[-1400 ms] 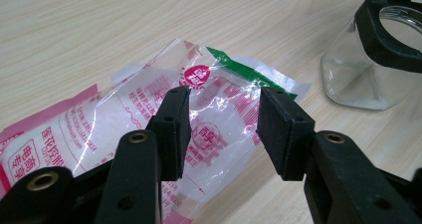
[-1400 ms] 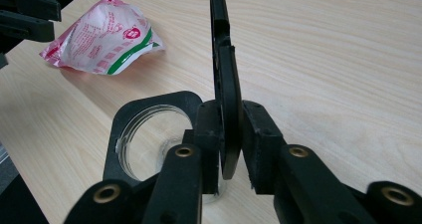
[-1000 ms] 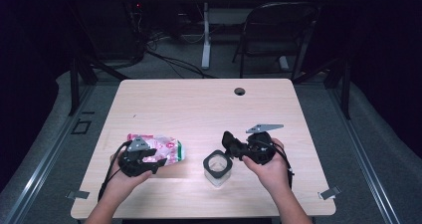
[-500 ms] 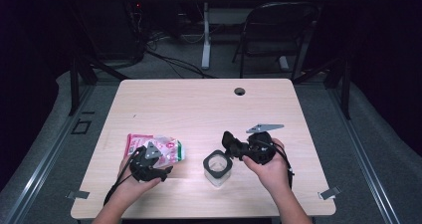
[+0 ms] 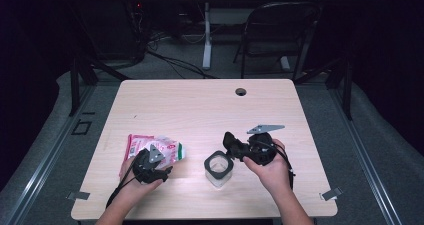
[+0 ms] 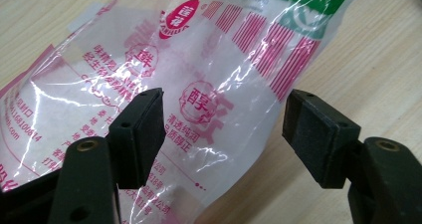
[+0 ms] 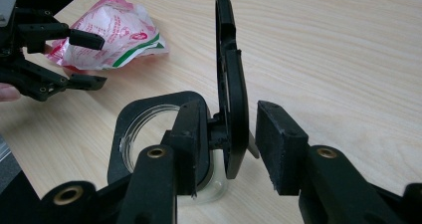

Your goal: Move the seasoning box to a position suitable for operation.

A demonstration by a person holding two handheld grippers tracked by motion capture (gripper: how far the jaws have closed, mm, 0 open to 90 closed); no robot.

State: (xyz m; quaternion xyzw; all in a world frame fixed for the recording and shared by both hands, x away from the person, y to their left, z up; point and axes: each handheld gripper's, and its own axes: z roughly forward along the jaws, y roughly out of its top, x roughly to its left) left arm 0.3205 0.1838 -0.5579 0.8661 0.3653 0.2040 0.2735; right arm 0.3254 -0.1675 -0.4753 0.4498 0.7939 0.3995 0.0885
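On the bench (image 5: 200,105) lie one plastic packet (image 5: 152,147) with pink and green print and one clear jar (image 5: 218,166) whose black flip lid (image 7: 230,99) stands upright. Over the packet's near end, the left gripper (image 6: 224,129) has just been widening its two fingers, which straddle the film without pressing it. Beside the jar, the right gripper (image 7: 226,149) holds its two fingers apart around the lid's hinge end; whether they touch it, I cannot tell.
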